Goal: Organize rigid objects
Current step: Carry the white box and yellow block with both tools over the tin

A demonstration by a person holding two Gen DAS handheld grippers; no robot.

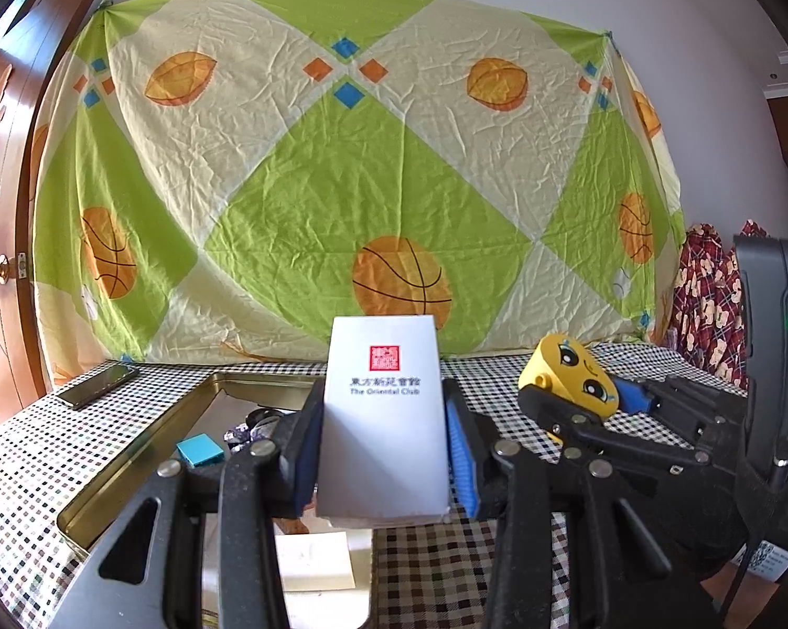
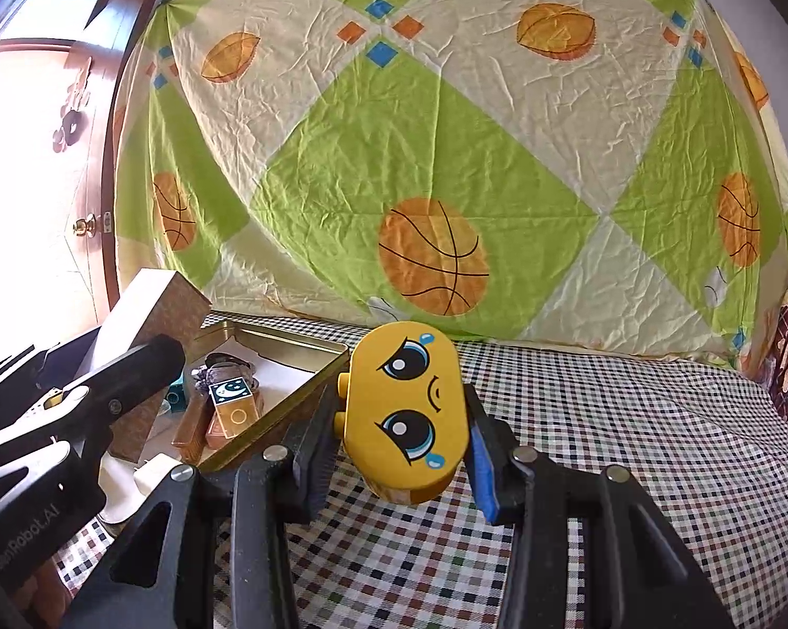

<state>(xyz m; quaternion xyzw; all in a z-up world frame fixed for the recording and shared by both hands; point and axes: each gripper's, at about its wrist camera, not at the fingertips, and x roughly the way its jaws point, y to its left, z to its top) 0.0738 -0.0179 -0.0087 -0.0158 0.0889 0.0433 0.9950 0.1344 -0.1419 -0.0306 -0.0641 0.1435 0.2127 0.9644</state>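
Note:
My left gripper point(image 1: 386, 451) is shut on a white box point(image 1: 383, 419) with a red seal and printed lettering, held upright above the near edge of a gold metal tin point(image 1: 131, 451). My right gripper point(image 2: 401, 451) is shut on a yellow toy block point(image 2: 407, 409) with a crying cartoon face, held over the checkered tablecloth to the right of the tin point(image 2: 289, 351). In the left wrist view the yellow block point(image 1: 572, 372) and the right gripper point(image 1: 603, 409) show at the right. In the right wrist view the white box point(image 2: 147, 309) shows at the left.
Inside the tin lie a teal square point(image 1: 200, 449), a small card with a moon picture point(image 2: 231, 390) and several dark small items. A black phone point(image 1: 97, 385) rests at the table's back left. A patterned sheet point(image 1: 341, 167) hangs behind; a wooden door point(image 1: 6, 209) stands left.

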